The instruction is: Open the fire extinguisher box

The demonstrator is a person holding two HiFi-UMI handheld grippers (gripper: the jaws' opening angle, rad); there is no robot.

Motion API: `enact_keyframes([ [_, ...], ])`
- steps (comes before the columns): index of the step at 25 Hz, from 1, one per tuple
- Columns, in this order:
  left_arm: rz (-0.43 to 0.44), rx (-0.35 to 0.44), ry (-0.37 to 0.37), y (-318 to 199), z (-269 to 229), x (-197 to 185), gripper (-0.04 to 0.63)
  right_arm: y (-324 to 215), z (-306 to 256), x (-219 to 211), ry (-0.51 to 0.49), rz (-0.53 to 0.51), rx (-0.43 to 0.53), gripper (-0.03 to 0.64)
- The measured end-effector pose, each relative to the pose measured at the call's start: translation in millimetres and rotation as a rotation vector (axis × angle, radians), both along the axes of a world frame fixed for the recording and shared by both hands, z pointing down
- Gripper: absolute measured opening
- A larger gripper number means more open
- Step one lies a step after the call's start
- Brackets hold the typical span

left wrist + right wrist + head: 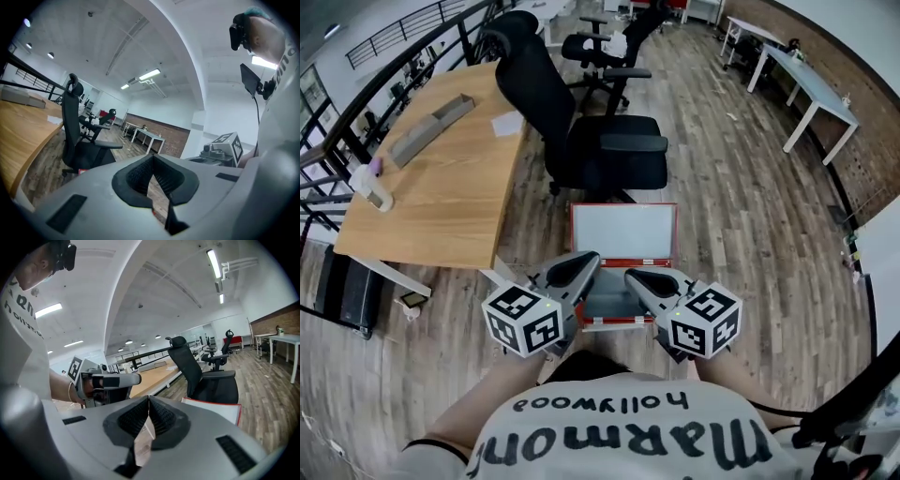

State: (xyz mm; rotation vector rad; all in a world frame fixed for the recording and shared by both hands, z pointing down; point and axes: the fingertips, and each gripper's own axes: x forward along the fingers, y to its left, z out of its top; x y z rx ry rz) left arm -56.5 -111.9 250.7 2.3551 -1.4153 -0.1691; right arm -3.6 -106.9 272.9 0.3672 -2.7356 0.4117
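Observation:
The red fire extinguisher box (669,246) lies on the wood floor with its lid swung back, white inner face (623,232) up. Its grey inside (607,302) shows between my two grippers. My left gripper (592,257) hovers over the box's left part, jaws shut with nothing in them. My right gripper (631,275) hovers beside it, jaws also shut and empty. In the left gripper view the jaws (152,157) meet at a point, and the right gripper (224,147) shows to the right. In the right gripper view the raised lid (216,409) stands past the closed jaws (148,397).
A wooden desk (441,178) stands left of the box, with a grey tray (431,127) on it. A black office chair (600,141) sits just behind the lid, with more chairs beyond. White tables (806,89) line the brick wall at the far right.

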Motion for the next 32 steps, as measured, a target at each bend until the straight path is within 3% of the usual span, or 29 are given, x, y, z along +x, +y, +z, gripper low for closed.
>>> enact_keyframes([
  [10,0.052,-0.075,-0.009,23,33,40,0.005,4,26,16,0.018,0.028,-0.094,0.009],
  [20,0.037,-0.095,0.000,29,39,34,0.005,2,33,20,0.050,0.072,-0.065,0.009],
  [32,0.004,-0.107,0.007,26,45,22,0.005,-3,38,11,0.050,0.039,-0.070,0.009],
])
